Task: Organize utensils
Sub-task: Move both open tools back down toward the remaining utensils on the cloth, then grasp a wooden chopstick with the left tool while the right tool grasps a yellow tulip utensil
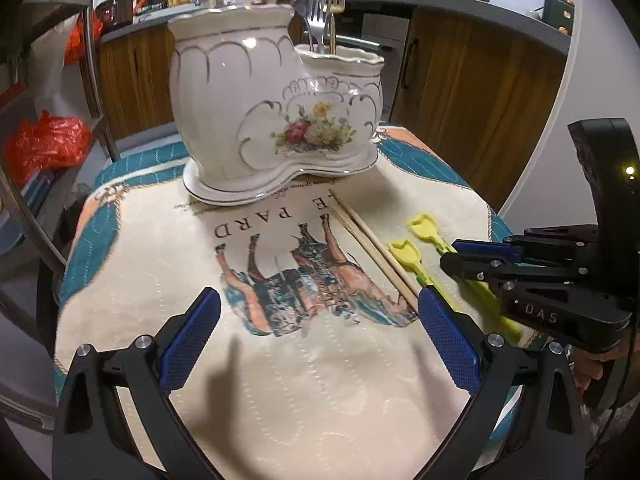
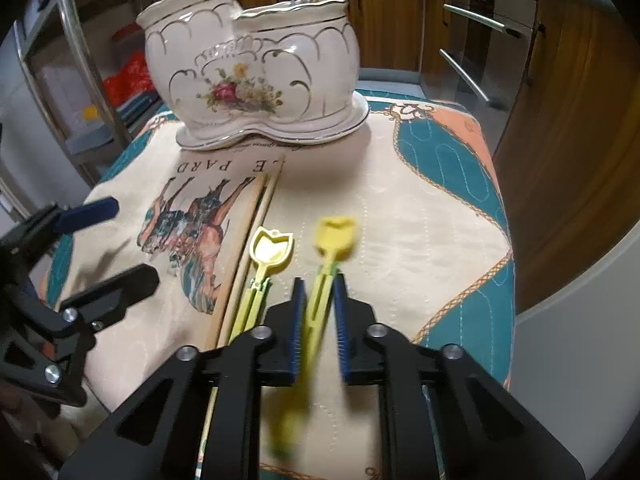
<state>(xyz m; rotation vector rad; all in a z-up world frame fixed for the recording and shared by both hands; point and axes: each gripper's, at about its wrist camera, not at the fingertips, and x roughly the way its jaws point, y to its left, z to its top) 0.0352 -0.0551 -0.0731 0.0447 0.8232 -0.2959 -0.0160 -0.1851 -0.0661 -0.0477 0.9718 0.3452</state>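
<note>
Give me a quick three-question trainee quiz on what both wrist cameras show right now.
1. True or false: the left gripper holds a chopstick.
2. Which item sits between the right gripper pads? A) chopsticks B) a yellow tulip-shaped spoon C) a fork
3. Fill in: the forks stand in the ______ compartment of the ceramic holder.

Key:
1. False; it is open and holds nothing.
2. B; whether the pads press it is unclear.
3. Smaller.
</note>
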